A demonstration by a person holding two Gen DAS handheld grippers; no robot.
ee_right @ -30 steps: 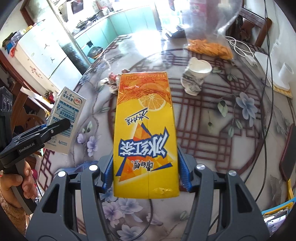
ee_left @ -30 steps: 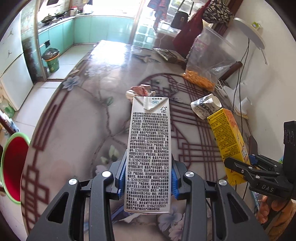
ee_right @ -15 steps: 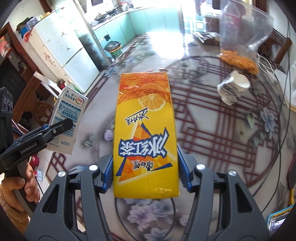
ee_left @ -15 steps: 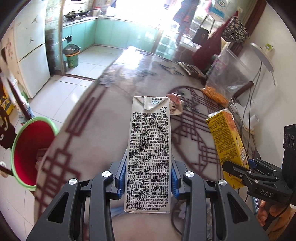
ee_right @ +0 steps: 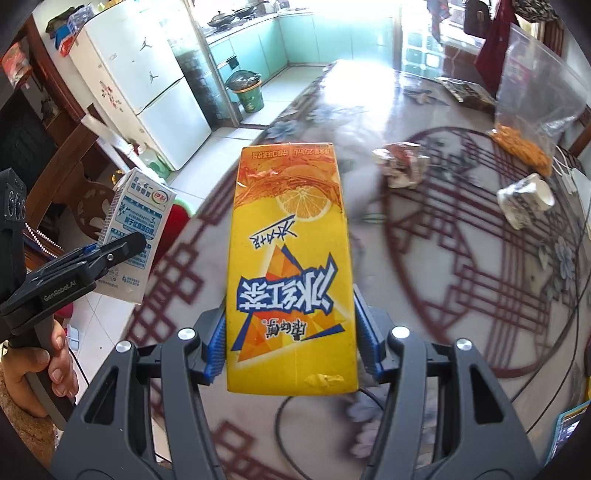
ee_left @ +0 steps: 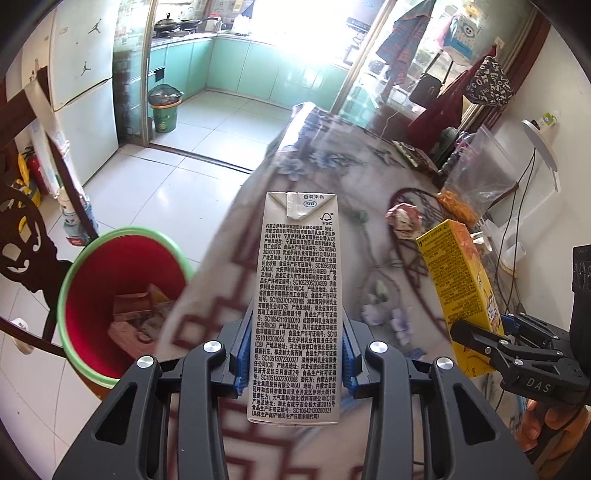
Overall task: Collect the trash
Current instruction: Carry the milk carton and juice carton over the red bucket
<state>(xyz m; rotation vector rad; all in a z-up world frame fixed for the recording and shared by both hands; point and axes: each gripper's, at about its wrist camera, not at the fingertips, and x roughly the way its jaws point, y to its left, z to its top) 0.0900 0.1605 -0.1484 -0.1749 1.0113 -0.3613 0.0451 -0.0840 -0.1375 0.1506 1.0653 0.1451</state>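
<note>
Place: a home dining area opening onto a kitchen.
Kitchen: teal cabinets [ee_left: 236, 62] and woks [ee_left: 173, 26] showing beyond the doorway.
Appliance: white fridge [ee_right: 147, 99] standing beside it.
Furniture: patterned table [ee_right: 443, 280] filling the foreground.
Wall: bags [ee_left: 487, 81] hanging.

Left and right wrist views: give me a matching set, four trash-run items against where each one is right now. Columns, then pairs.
Items
1. white milk carton
2. yellow tea carton
3. crumpled wrapper
4. red bin

Places
A. lying on the table, nothing holding it
B. clamped in the right gripper
C. on the floor beside the table edge, trash already inside
D. clamped in the left gripper

Pairs: 1-D, 2-B, 3-A, 4-C
</note>
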